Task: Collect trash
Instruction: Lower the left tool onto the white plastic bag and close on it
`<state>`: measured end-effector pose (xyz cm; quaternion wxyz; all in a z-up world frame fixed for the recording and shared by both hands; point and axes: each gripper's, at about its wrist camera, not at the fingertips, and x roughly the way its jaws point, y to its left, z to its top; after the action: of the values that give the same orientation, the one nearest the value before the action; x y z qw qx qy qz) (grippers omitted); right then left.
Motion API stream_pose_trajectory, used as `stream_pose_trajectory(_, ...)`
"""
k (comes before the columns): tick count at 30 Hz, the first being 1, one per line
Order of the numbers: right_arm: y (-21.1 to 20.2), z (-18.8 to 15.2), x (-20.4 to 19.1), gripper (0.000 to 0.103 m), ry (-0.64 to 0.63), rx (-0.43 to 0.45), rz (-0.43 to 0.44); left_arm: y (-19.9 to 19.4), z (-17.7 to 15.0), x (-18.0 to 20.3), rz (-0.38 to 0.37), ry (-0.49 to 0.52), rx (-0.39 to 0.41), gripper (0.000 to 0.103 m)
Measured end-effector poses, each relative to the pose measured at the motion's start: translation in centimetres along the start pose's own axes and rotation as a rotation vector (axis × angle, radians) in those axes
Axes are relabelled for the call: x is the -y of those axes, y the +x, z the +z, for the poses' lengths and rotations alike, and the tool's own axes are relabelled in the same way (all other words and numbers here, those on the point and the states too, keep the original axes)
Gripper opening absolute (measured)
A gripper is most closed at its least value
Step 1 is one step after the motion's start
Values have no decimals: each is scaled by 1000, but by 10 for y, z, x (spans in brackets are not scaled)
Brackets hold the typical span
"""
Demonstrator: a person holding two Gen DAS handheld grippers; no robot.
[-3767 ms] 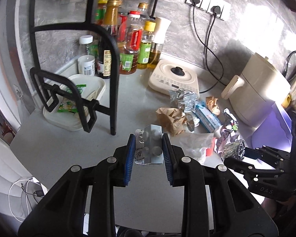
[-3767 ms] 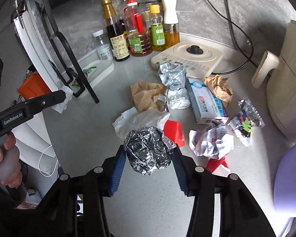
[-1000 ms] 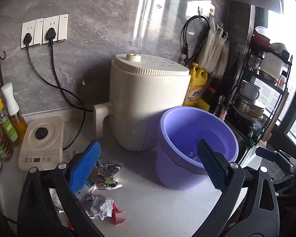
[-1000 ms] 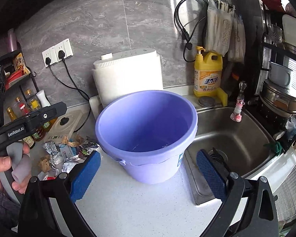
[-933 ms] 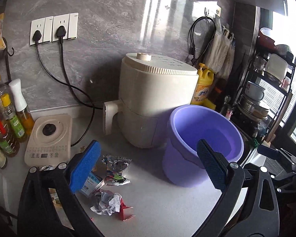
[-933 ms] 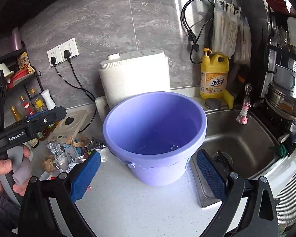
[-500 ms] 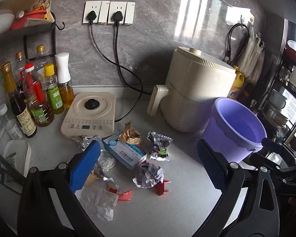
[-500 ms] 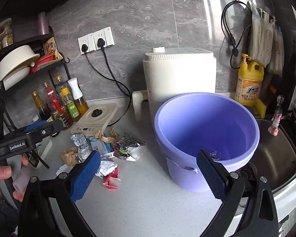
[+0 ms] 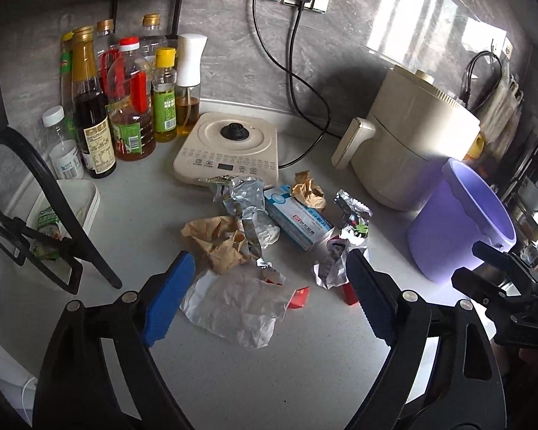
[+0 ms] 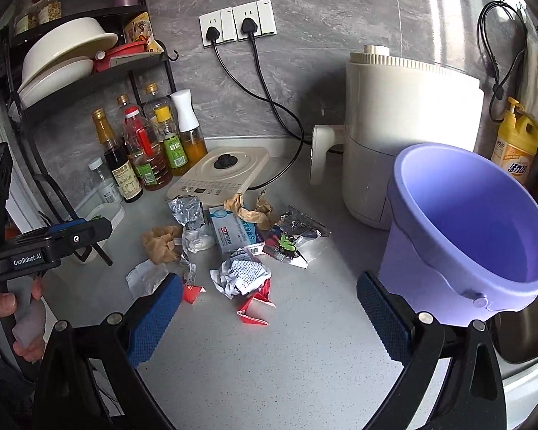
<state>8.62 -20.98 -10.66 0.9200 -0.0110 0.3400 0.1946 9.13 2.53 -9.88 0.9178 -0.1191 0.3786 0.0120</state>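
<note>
Both grippers tilt down over the worktop (image 9: pixel 233 376). The left gripper (image 9: pixel 269 297) has fingers spread, just been closing a little, with crumpled white paper (image 9: pixel 236 301) between them, unpinched. The right gripper (image 10: pixel 269 319), fingers spread and empty, has the purple bucket (image 10: pixel 448 279) at two o'clock.

One round lilac plastic bucket (image 10: pixel 473 236) stands on the counter. Two black plugs (image 10: pixel 249 27) sit in the white wall sockets. One cream square cooker base with a black knob (image 9: pixel 229 150) and one cream cylindrical air fryer (image 10: pixel 412 122) are present. Two crumpled brown paper scraps (image 9: pixel 218 238) lie among the litter, with one blue-and-white cardboard box (image 9: pixel 297 220) and one flat white paper wrapper (image 9: pixel 238 304). One yellow detergent bottle (image 10: pixel 516 150) stands behind the bucket.
</note>
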Motion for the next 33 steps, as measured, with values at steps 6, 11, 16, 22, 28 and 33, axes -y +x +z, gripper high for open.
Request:
stream_pose_trajectory(6,24,-6,-15,91,-25,-64,20,25,-19,-19,16,-10,-77,68)
stream_pose_trajectory(11,42,-15,-24,85,-40,-120,31,44,-32,-20,-19,8,-129,67)
stream_pose_trajectory(16,57,-21,-28,83,-30,-153,23,58,-44,-8,-45,58,-159,77)
stream_pose_trajectory(22,82,-28,-24,78,-14,-207,2,81,-59,-3,-2,109,-178,78)
stream_pose_trajectory(28,104,-31,-15,77,3,-223,-8,82,-69,-12,8,90,-181,4)
stream_pose_trajectory(33,120,-32,-12,73,12,-241,3,58,-69,-20,15,40,-100,3)
